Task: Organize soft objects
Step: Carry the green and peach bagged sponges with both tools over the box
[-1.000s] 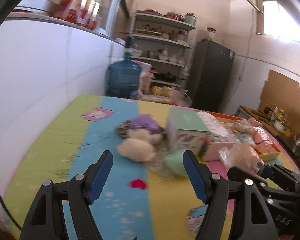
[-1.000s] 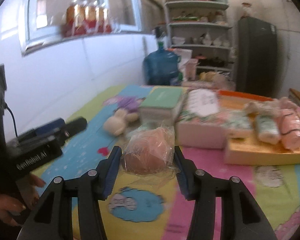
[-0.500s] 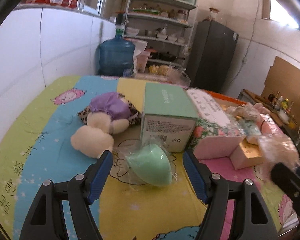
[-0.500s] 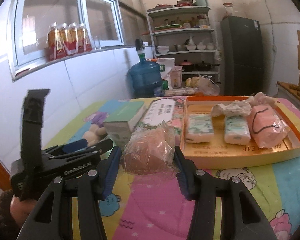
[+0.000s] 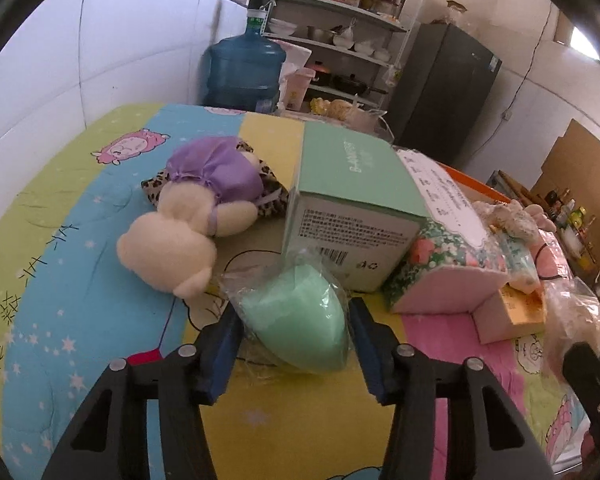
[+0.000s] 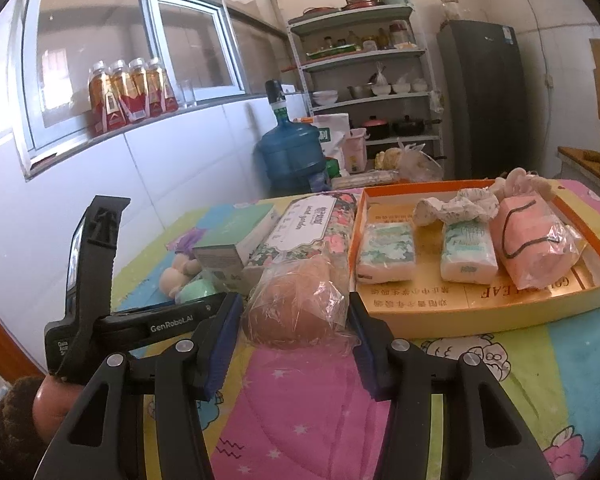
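Left gripper (image 5: 296, 336): jaws just closing around the wrapped green sponge (image 5: 300, 320) on the table (image 5: 300, 432), pads at its wrapper, ready to lift.
Right gripper (image 6: 296, 328): clamped on the wrapped brown sponge (image 6: 296, 308), held just before the orange tray (image 6: 480, 312), probably bound for the tray, where wrapped soft packs already sit in a row.

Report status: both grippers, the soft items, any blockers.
Left gripper just closing on bagged green sponge. Right gripper shut on bagged brown sponge. Orange tray ahead, path clear.
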Motion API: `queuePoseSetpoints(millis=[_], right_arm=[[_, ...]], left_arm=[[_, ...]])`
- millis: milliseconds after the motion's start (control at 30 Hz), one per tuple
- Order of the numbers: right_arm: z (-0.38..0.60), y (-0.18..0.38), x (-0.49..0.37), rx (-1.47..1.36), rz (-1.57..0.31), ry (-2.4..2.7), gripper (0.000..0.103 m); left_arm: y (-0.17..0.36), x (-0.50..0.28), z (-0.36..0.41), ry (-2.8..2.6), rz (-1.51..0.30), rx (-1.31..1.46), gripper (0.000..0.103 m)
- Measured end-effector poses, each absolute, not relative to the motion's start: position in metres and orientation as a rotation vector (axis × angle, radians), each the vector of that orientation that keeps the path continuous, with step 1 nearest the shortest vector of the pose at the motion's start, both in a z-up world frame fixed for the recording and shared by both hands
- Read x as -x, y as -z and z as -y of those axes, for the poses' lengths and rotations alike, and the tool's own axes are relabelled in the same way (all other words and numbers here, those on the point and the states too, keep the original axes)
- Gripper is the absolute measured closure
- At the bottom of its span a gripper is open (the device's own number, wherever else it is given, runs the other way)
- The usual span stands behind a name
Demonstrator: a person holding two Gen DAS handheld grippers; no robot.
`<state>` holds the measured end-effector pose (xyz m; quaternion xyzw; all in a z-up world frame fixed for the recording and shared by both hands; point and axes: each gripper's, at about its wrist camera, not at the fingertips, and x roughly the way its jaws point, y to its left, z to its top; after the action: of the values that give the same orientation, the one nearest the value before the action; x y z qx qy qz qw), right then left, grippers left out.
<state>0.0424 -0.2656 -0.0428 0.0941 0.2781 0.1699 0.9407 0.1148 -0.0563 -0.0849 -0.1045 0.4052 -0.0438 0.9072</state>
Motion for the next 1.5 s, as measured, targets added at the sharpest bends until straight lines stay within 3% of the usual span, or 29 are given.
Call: queuePoseSetpoints(millis=[633, 1167, 1500], right_arm=[[0.268, 0.027, -0.028, -0.176, -0.516, -0.312, 0.050], [0.362, -0.012, -0.010, -0.176, -0.391, -0.124, 0.050], [0.426, -0.019, -0.018, -0.191, -0.362, -0.030, 0.050]], left_arm=[[0.025, -0.073, 0.078, 0.154, -0.659, 0.142, 0.053], [-0.032, -0.059, 0.179, 0.296, -0.471, 0.033, 0.053], [-0.039, -0.076, 0.242, 0.365, -0.462, 0.002, 0.053]])
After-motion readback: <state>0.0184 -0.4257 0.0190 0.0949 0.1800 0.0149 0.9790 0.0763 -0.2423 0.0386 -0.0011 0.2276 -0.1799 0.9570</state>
